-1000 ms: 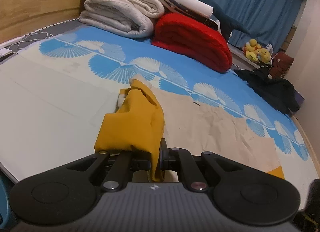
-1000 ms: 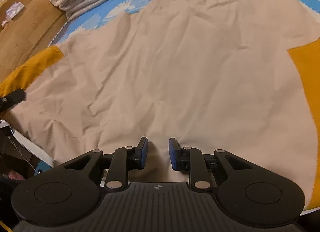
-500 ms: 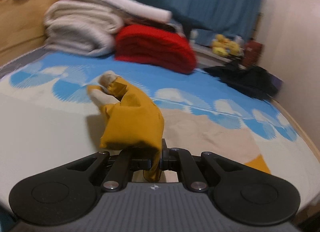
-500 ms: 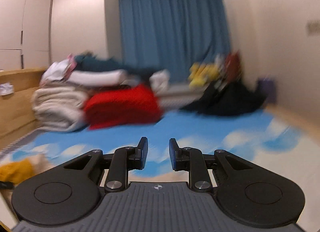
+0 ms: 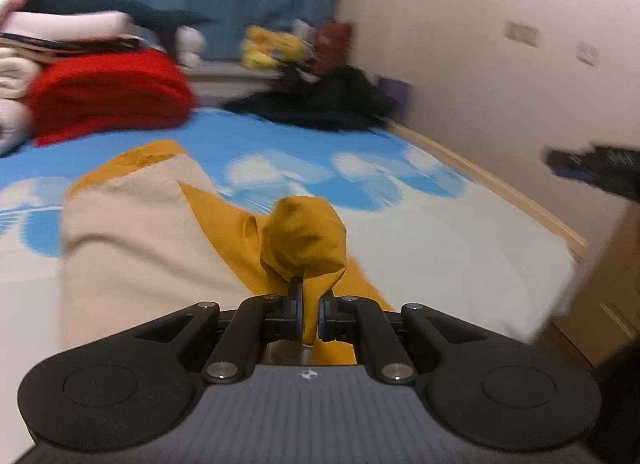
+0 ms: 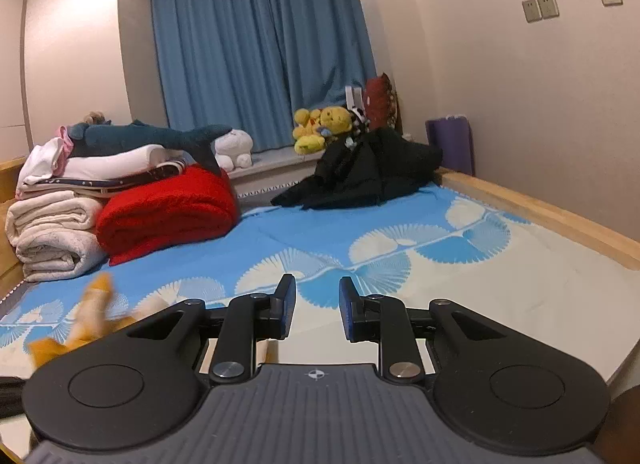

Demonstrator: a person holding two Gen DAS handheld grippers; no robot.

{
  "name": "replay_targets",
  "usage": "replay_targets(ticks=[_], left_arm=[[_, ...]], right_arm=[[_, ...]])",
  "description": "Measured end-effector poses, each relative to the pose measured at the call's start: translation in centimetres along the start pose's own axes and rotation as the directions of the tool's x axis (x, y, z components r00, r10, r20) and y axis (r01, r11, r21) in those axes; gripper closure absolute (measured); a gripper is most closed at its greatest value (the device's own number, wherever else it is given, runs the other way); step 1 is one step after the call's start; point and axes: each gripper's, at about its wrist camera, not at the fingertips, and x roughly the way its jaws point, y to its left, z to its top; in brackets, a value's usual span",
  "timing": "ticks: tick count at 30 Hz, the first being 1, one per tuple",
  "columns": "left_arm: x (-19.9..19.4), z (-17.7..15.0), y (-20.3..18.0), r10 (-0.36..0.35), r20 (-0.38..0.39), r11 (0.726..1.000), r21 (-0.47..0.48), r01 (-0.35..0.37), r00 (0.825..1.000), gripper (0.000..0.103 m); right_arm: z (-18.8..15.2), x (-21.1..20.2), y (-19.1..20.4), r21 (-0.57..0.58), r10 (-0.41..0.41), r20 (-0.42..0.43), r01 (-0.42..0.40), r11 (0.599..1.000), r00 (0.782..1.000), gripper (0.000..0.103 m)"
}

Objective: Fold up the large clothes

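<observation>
A beige shirt point(image 5: 132, 240) with mustard-yellow sleeves lies on the bed. My left gripper point(image 5: 309, 314) is shut on one yellow sleeve point(image 5: 304, 240), which bunches up over the fingers and lies folded across the beige body. In the right wrist view my right gripper point(image 6: 317, 306) hovers above the bed with a gap between its blue pads and nothing in it. A blurred piece of the yellow sleeve point(image 6: 92, 320) shows at its lower left. The right gripper point(image 5: 596, 168) also appears as a dark blur at the right edge of the left wrist view.
The bed has a blue and white fan-patterned sheet point(image 6: 360, 240). At the back stand a red folded blanket point(image 6: 168, 208), rolled white bedding point(image 6: 52, 236), a dark garment heap point(image 6: 372, 172) and plush toys point(image 6: 320, 128). A wooden bed rail point(image 6: 540, 208) runs along the right wall.
My left gripper has carried the yellow sleeve sideways over the beige body and rolled. My right gripper has lifted off the shirt and now looks level across the bed, still empty.
</observation>
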Motion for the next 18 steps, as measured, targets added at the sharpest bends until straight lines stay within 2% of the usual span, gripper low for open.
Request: replay_targets(ticks=[4, 8, 10, 12, 14, 16, 17, 18], left_arm=[[3.1, -0.9, -2.1, -0.090, -0.070, 0.996, 0.014, 0.091, 0.993, 0.097], [3.7, -1.4, -3.3, -0.173, -0.079, 0.983, 0.050, 0.177, 0.982, 0.097], [3.9, -1.7, -3.8, -0.216, -0.098, 0.973, 0.058, 0.223, 0.971, 0.097], [4.6, -2.1, -4.1, -0.244, -0.152, 0.963, 0.078, 0.258, 0.958, 0.097], [6.2, -3.0, -4.4, -0.261, -0.244, 0.952, 0.097, 0.291, 0.934, 0.086], [7.2, -3.8, -4.4, -0.277, -0.339, 0.942, 0.089, 0.324, 0.899, 0.059], [7.2, -3.8, -4.3, -0.275, -0.340, 0.944, 0.082, 0.320, 0.899, 0.056], [6.9, -3.5, -3.8, -0.274, -0.319, 0.948, 0.073, 0.311, 0.907, 0.051]], right_arm=[[-0.4, 1.6, 2.4, -0.020, 0.030, -0.049, -0.031, 0.999, 0.998, 0.078], [-0.6, 2.9, 4.1, -0.022, 0.090, -0.106, -0.092, 0.995, 0.990, 0.077], [-0.9, 3.7, 4.8, 0.007, 0.129, -0.147, -0.130, 0.992, 0.981, 0.071], [-1.6, 5.2, 5.1, 0.099, 0.206, -0.221, -0.188, 0.977, 0.953, 0.054], [-2.4, 6.7, 5.6, 0.185, 0.271, -0.290, -0.224, 0.957, 0.918, 0.051], [-3.3, 8.3, 6.3, 0.245, 0.305, -0.348, -0.229, 0.942, 0.886, 0.050], [-3.6, 8.9, 6.7, 0.261, 0.311, -0.369, -0.224, 0.939, 0.876, 0.048], [-4.0, 9.6, 7.0, 0.279, 0.317, -0.388, -0.217, 0.935, 0.865, 0.048]])
